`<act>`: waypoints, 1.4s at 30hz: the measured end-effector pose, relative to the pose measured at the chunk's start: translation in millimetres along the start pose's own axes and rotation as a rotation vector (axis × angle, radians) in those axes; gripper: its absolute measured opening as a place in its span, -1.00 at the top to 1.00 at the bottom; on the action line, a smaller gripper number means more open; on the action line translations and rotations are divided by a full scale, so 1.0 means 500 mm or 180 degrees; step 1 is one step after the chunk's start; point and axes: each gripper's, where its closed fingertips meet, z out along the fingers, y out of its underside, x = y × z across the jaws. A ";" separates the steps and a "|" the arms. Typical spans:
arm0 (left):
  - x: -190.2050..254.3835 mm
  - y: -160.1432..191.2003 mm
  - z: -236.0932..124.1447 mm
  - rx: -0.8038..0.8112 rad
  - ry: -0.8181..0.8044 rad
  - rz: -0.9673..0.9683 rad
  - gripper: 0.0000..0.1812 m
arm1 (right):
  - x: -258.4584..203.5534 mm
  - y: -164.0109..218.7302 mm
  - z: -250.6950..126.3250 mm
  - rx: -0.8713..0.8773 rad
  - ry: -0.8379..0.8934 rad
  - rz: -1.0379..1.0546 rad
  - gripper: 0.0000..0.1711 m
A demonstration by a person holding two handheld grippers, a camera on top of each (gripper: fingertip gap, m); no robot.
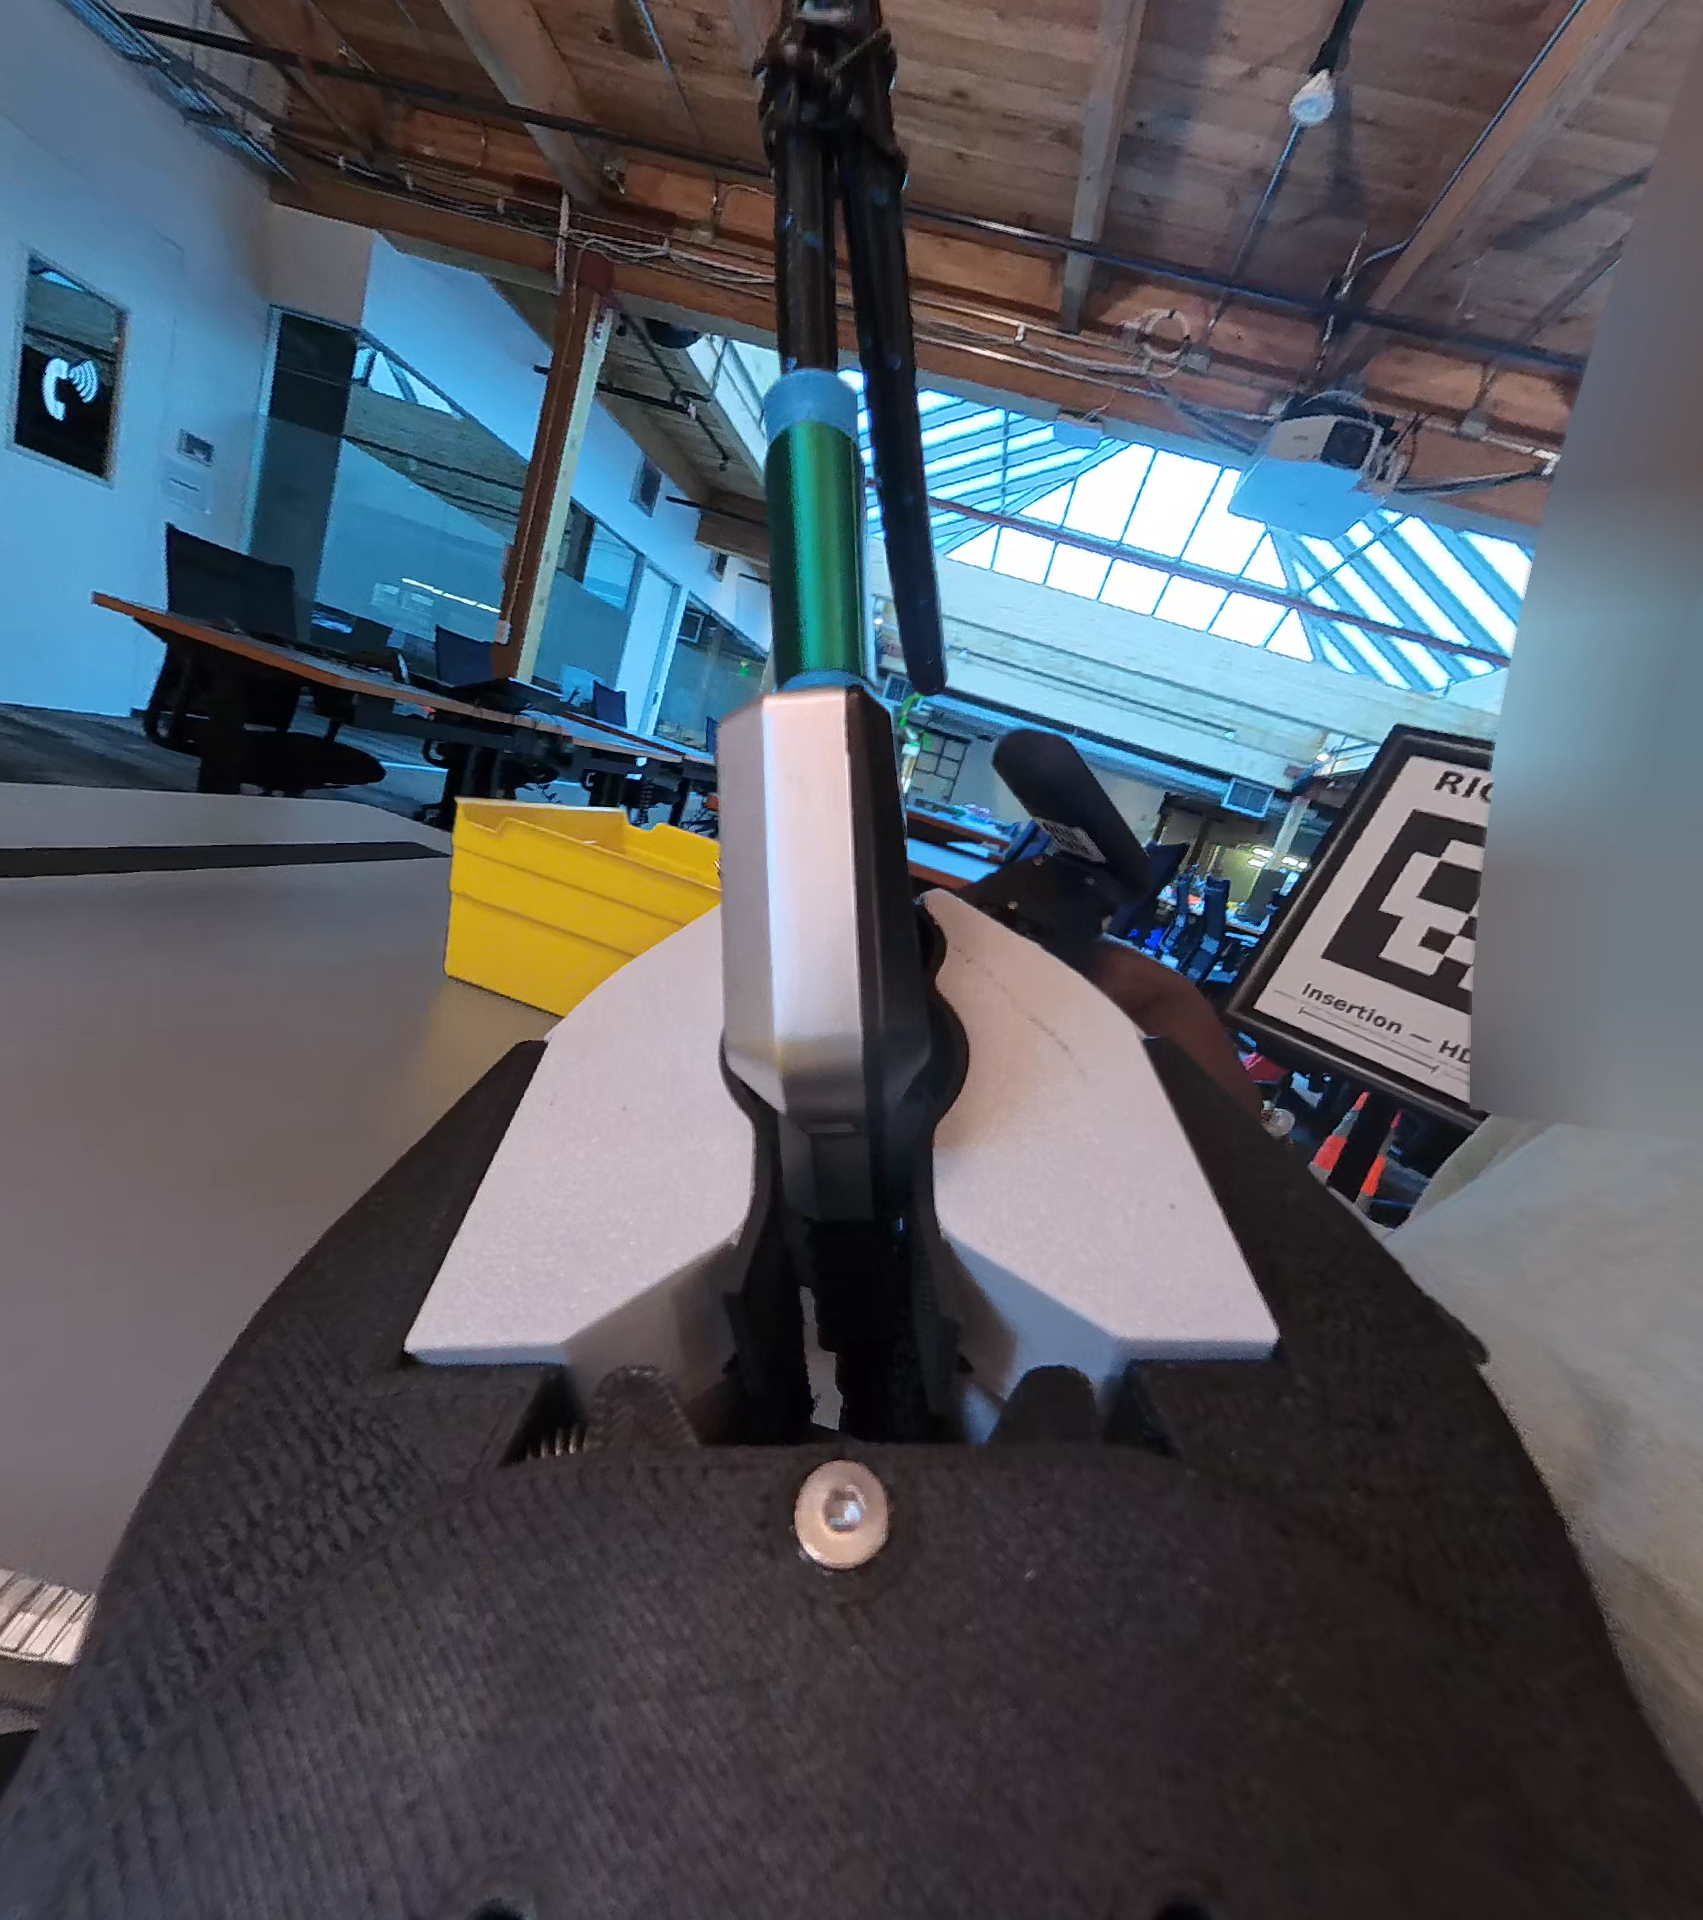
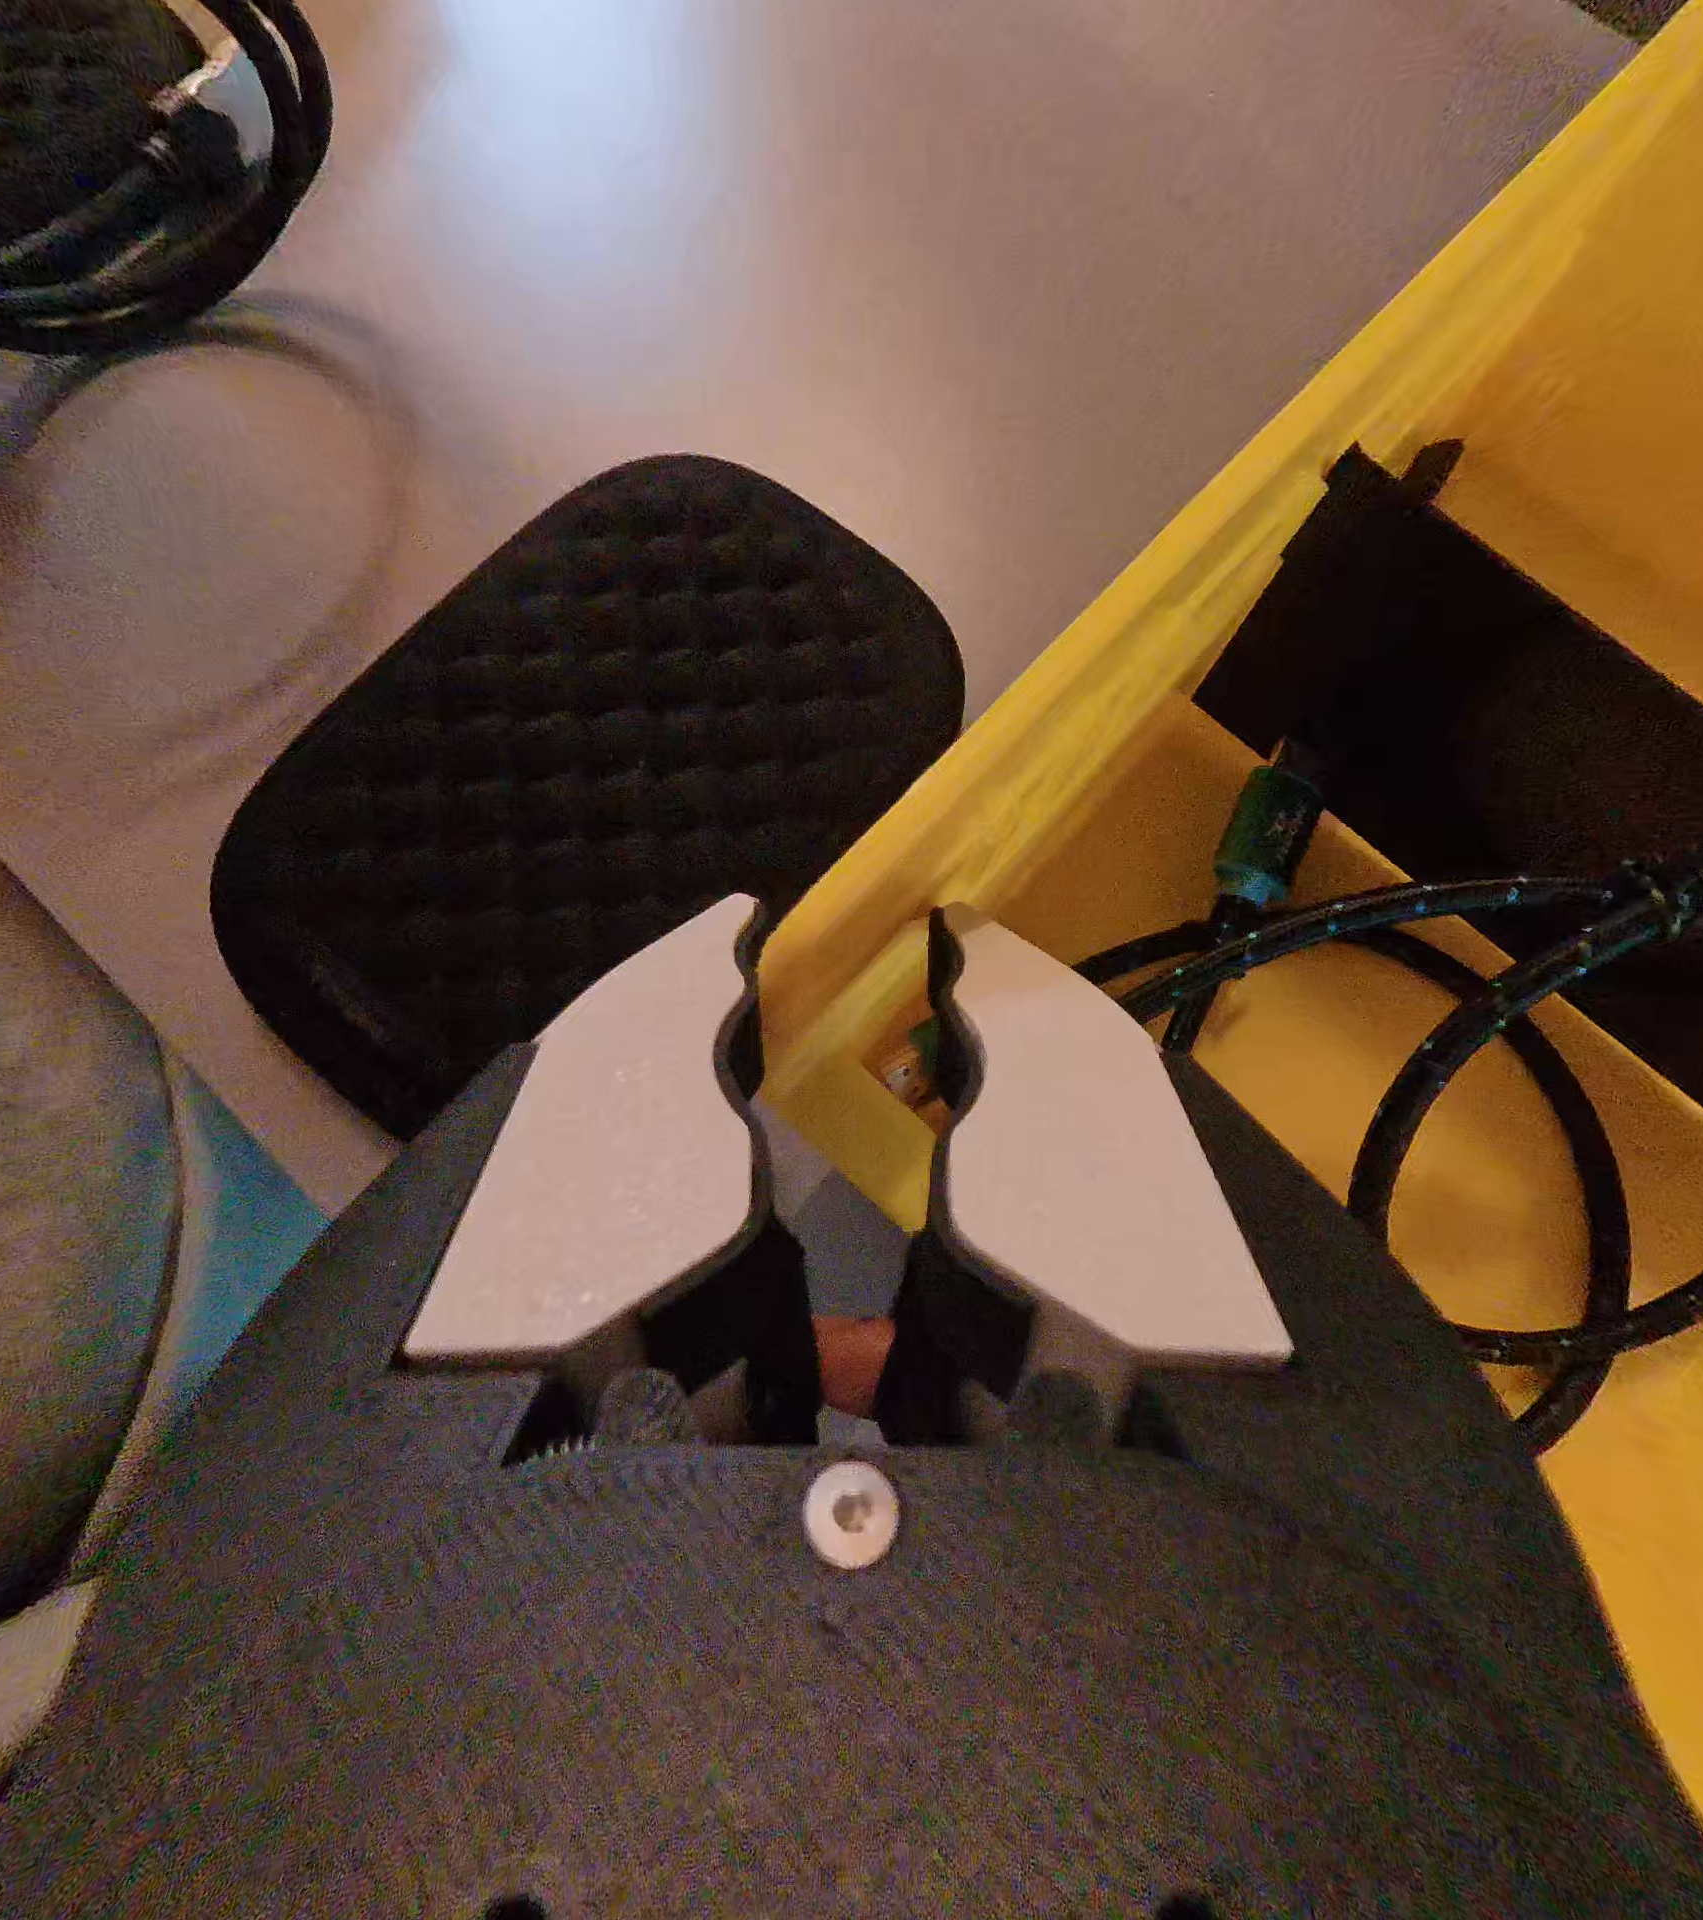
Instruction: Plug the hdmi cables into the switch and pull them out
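Note:
My left gripper [image 1: 821,920] is shut on a silver and black switch [image 1: 805,862] and holds it upright above the table. A green HDMI plug [image 1: 814,551] sits in the switch's top end, and a black cable [image 1: 894,468] runs up beside it. My right gripper [image 2: 842,920] is closed on the side wall of a yellow bin [image 2: 1138,644], one finger outside and one inside. In the bin lie black braided cables [image 2: 1512,1039]. A second green plug [image 2: 1268,821] there meets a black box [image 2: 1501,707]. Another plug tip [image 2: 904,1065] shows by the right finger.
A black dimpled pad [image 2: 587,748] lies on the grey table [image 2: 722,312] beside the bin. The other gripper with looped cable [image 2: 99,156] shows at the top left. In the left wrist view the yellow bin [image 1: 556,904] stands ahead, and a framed marker sign [image 1: 1387,914] stands at the right. About 30 centimeters separates my left fingertips from my right.

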 end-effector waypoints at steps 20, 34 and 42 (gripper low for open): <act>-0.018 0.030 0.068 -0.0381 -0.1630 0.1790 0.76 | -0.389 -0.405 0.022 0.2909 -0.1374 0.0042 0.47; 0.045 0.017 0.100 -0.0668 -0.1845 0.3264 0.58 | -0.370 -0.382 -0.028 0.3548 -0.1498 -0.0170 0.76; 0.040 0.041 0.112 -0.0819 -0.1833 0.3112 0.75 | -0.357 -0.370 -0.044 0.3714 -0.1627 -0.0034 0.79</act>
